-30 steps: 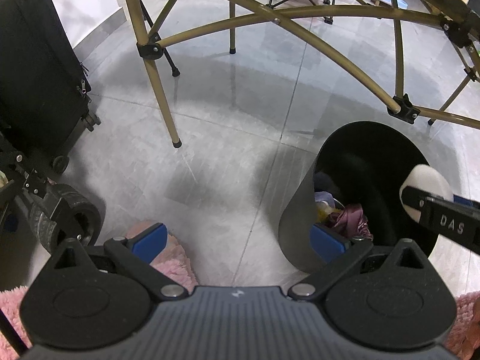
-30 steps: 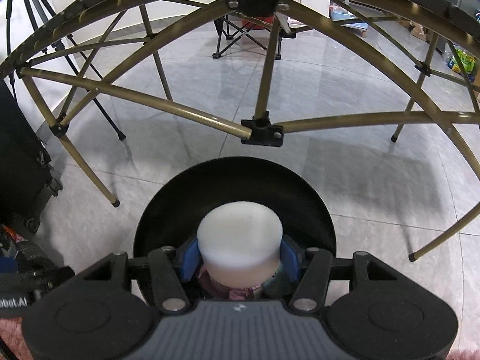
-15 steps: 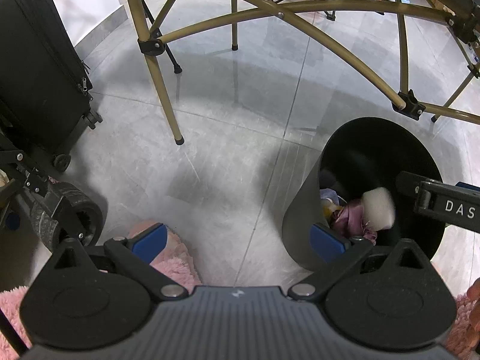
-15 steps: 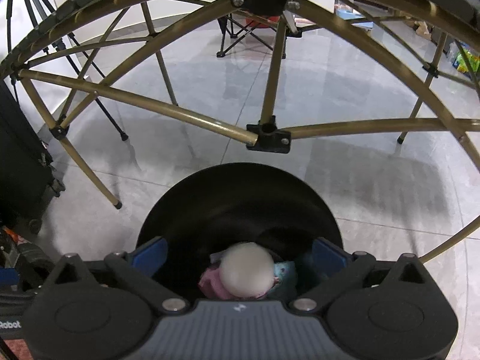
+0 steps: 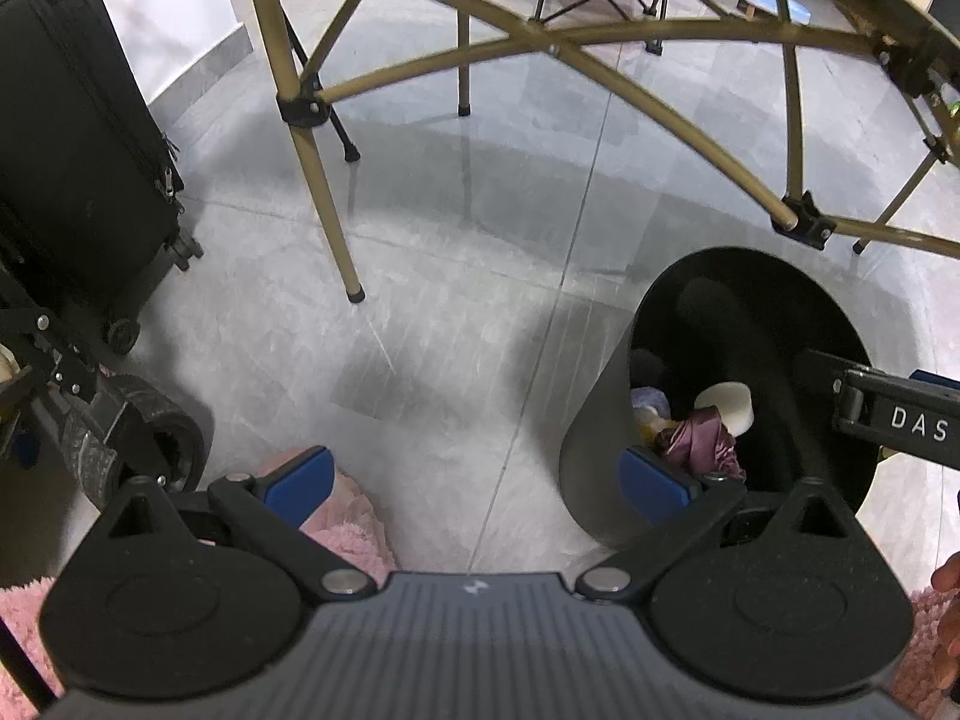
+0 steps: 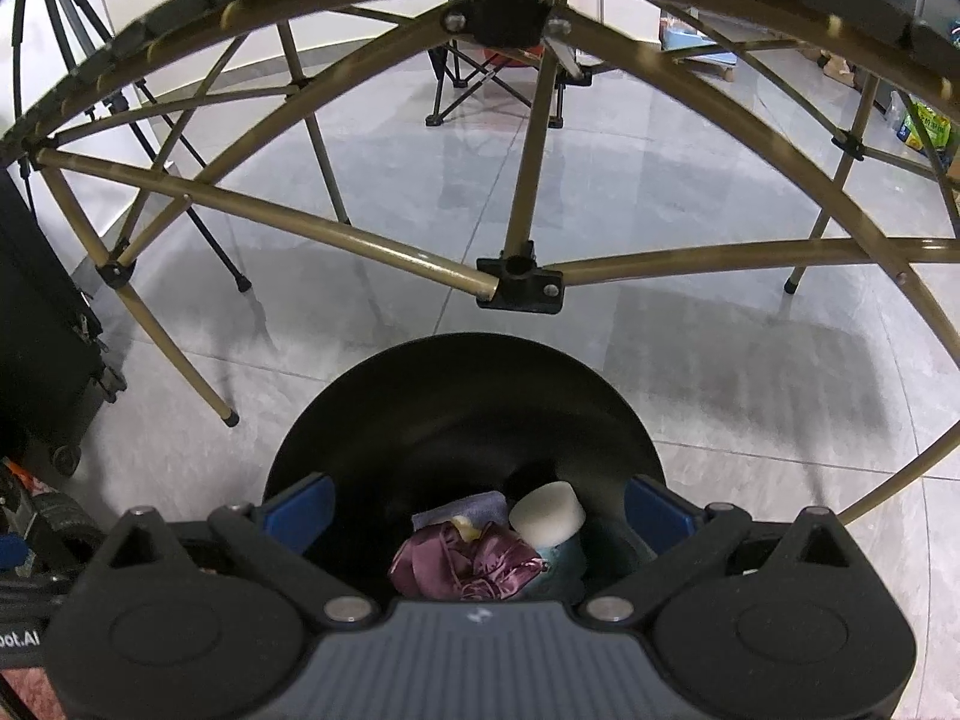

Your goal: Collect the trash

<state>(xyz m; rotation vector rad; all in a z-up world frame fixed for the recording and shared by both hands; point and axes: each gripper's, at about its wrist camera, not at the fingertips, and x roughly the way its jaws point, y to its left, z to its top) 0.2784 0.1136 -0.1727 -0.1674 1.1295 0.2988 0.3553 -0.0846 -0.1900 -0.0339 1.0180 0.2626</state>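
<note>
One bin point(image 6: 462, 396) | one foam puck point(image 6: 547, 513) inside | both grippers' fingers apart, empty

We read the white letters "DAS" on the black bar of the right tongs point(image 5: 888, 414), which reaches in from the right edge of the left wrist view. In the right wrist view, at the lower left edge, the cut-off white letters "ot.AI" stand on a black part point(image 6: 18, 639). Other labels are too small to read.
</note>
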